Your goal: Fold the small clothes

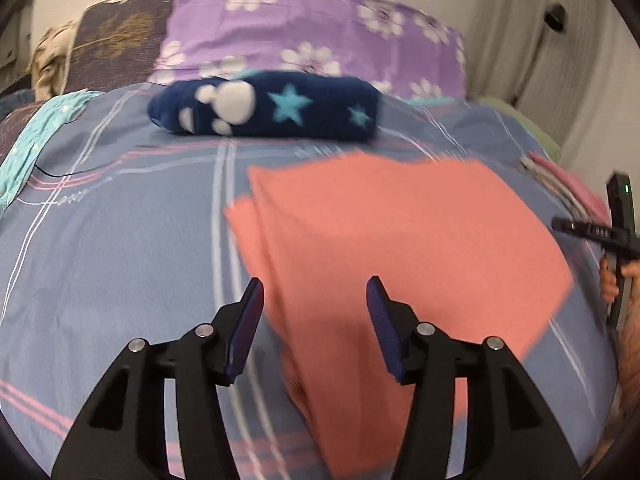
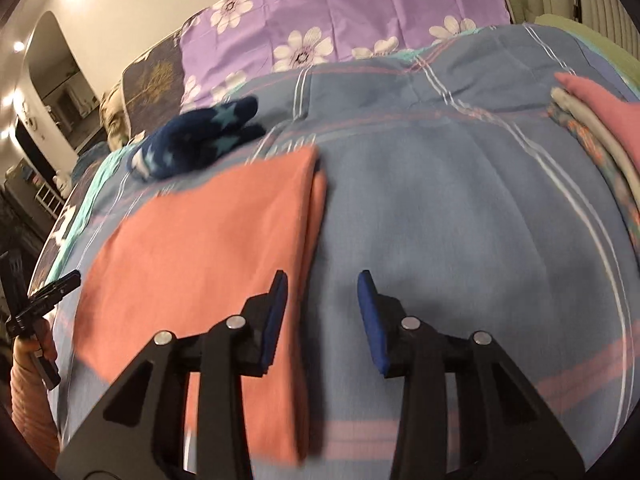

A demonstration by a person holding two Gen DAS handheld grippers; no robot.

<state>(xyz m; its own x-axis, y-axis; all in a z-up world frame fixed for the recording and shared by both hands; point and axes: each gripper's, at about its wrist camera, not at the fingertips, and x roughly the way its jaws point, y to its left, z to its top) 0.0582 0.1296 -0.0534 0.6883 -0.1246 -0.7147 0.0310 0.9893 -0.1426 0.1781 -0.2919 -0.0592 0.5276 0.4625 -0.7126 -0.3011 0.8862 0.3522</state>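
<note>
Salmon cloth (image 1: pixel 400 248) lies flat on the blue striped bedspread (image 1: pixel 120 240), centre to lower right of the left wrist view, centre left of the right wrist view (image 2: pixel 200 240). It looks already folded at least once: a doubled layer shows along its upper left edge in the left view and along its right edge in the right view

Left gripper (image 1: pixel 316 308): fingers spread wide, nothing between them. The cloth's lower left part sits directly under and between the pads, with its long axis running from the lower centre of the frame toward the upper right

Right gripper (image 2: pixel 322 300): fingers also spread wide and empty. Its left pad overlaps the cloth's right-hand doubled edge; its right pad is over bare bedspread. So the cloth lies to the left of this gripper's centre line

Judgement: left gripper is better placed, being centred over the fabric; right gripper would need to shift left to take the edge squarely. Motion blur in both views, so whether pads touch fabric cannot be told

Other items: navy fleece bundle with stars and paw print (image 1: pixel 264 110) beyond the cloth toward the purple floral pillow (image 1: pixel 312 32); stack of folded clothes (image 2: pixel 600 128) at upper right of the right view, well apart from the cloth
</note>
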